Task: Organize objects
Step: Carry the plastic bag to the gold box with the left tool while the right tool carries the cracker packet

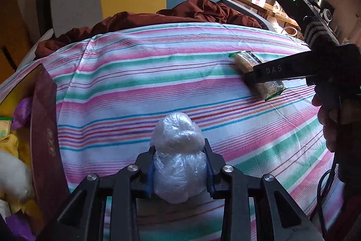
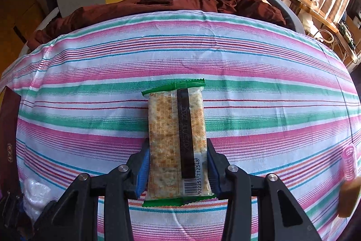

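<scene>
My left gripper [image 1: 179, 154] is shut on a lump wrapped in clear plastic film [image 1: 178, 157], held over the striped cloth [image 1: 135, 87]. The lump also shows at the lower left of the right wrist view [image 2: 36, 198]. My right gripper [image 2: 178, 160] is shut on a cracker packet with green ends [image 2: 177, 137], its fingers on the packet's long sides. In the left wrist view the right gripper [image 1: 255, 78] and the packet [image 1: 246, 60] are at the right, on or just above the cloth.
A dark red box [image 1: 45, 128] at the left holds several snack packets [image 1: 6, 128]. A dark red blanket [image 1: 180, 15] lies behind the cloth. A pink hair roller [image 2: 349, 160] and a tan object [image 2: 348, 198] lie at the right.
</scene>
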### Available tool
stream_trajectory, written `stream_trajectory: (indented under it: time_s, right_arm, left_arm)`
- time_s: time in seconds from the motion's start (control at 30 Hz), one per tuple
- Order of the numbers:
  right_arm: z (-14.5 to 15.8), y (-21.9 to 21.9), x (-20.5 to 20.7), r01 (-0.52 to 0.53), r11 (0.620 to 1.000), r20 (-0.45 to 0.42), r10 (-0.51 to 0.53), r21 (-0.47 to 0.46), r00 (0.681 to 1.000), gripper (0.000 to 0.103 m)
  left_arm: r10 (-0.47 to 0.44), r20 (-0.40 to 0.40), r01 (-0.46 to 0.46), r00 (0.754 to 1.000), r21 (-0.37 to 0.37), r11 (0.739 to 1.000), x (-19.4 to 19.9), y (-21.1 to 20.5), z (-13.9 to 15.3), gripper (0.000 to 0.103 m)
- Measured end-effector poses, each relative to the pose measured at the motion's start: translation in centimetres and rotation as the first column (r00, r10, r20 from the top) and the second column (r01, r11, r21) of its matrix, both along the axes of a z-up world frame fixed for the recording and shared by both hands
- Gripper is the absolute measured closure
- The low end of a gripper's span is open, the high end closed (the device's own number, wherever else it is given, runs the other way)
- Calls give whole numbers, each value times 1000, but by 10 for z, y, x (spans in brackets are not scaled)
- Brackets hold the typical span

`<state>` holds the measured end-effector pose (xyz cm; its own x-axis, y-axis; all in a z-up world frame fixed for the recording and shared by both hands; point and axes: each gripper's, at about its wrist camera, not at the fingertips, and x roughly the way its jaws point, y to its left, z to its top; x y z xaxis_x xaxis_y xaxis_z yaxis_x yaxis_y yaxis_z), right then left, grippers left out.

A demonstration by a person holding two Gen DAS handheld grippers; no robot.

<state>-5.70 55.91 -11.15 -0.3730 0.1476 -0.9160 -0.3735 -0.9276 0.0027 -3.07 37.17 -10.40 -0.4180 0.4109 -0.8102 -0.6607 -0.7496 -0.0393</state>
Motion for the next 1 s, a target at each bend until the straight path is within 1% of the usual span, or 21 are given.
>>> stream_trajectory:
  time_s: [0.03, 0.07, 0.17, 0.3, 0.4, 0.47, 0.7, 0.87, 1.0]
  right_arm:
    - [0, -3, -2, -5, 1000, -2, 5, 9, 1000, 60]
    - [2, -15, 1, -8, 1000, -5, 8, 11, 1000, 60]
    - [2, -19, -2, -22, 1000, -13, 22, 4, 1000, 60]
    - [4, -33, 0, -67, 998, -24, 68, 17, 997, 60]
    - [5, -48, 1, -119, 992, -34, 120, 30, 992, 61]
    - [5, -54, 1, -135, 990, -40, 136, 36, 990, 61]
    - [3, -60, 1, -146, 987, -40, 149, 67, 988, 61]
    - [2, -63, 0, -147, 983, -33, 151, 105, 988, 61]
    - [3, -68, 2, -135, 984, -19, 138, 114, 990, 61]
  left_arm:
    - [4, -3, -4, 1000, 7, 1000, 2, -5, 3, 69]
    - [7, -13, -6, 1000, 18, 1000, 4, -10, 8, 69]
    - [6, -67, -4, 998, 32, 999, 14, -21, 26, 68]
    - [17, -103, -10, 995, 65, 998, 21, -37, 47, 68]
    - [44, -112, -33, 993, 91, 995, 22, -52, 61, 68]
    - [63, -113, -51, 992, 103, 993, 21, -63, 68, 68]
    - [134, -113, -119, 985, 125, 985, 16, -107, 82, 68]
    - [192, -137, -177, 972, 118, 977, 10, -137, 85, 68]
    - [232, -152, -216, 961, 113, 970, 6, -158, 87, 68]
